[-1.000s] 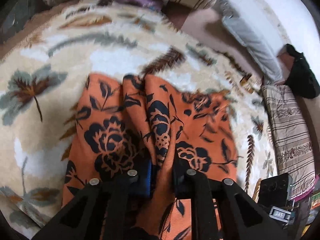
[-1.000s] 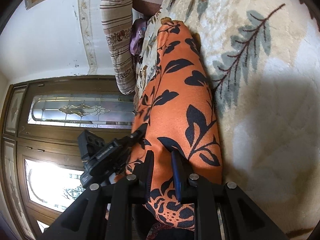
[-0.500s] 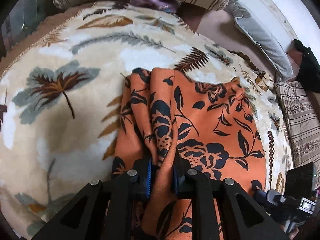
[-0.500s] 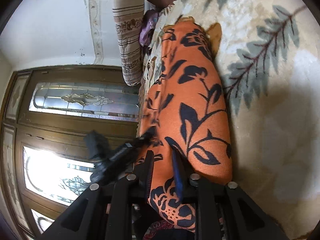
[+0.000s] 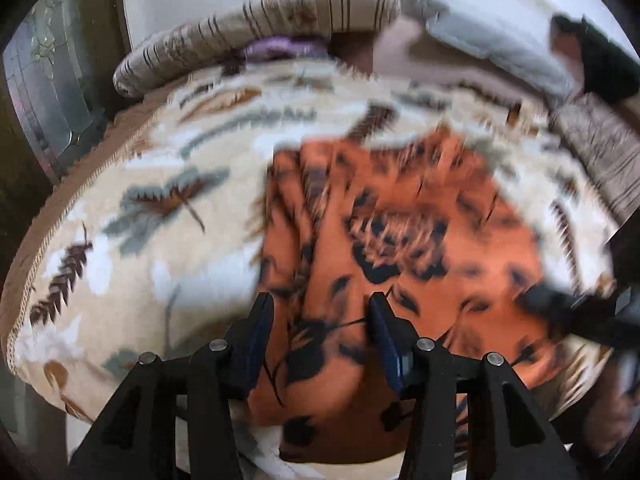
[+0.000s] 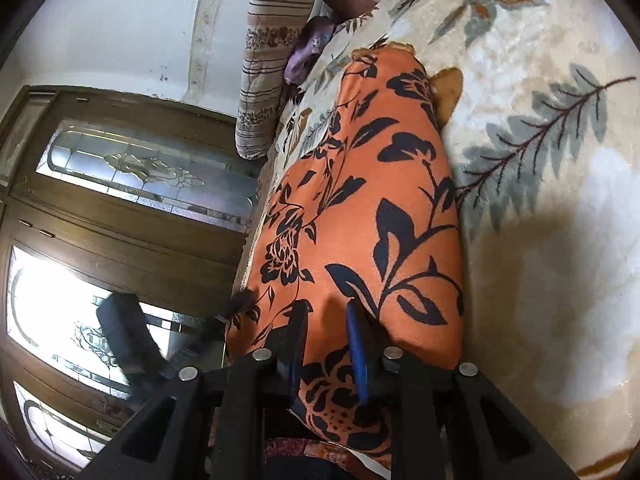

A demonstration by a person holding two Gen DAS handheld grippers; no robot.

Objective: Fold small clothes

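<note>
The orange cloth (image 5: 400, 240) lies on the bed (image 5: 120, 240), 1 fold apparently laid. The left tongs (image 5: 320, 320) have just been opening, spread, cloth loose between them. The right tongs (image 6: 326, 332) pinch its edge; more folds likely remain.

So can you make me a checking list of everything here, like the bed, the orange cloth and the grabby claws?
Surface: leaf-patterned blanket, cream, spread under the work.
Job's things: orange floral cloth lying on the blanket.
Clutter: striped bolster; purple cloth beside it.
Grippers: left gripper has just been opening, its pads clear of the orange cloth below; right gripper shut on the cloth's near edge.
Cables: nothing seen.
Surroundings: wooden door with patterned glass; white wall.
</note>
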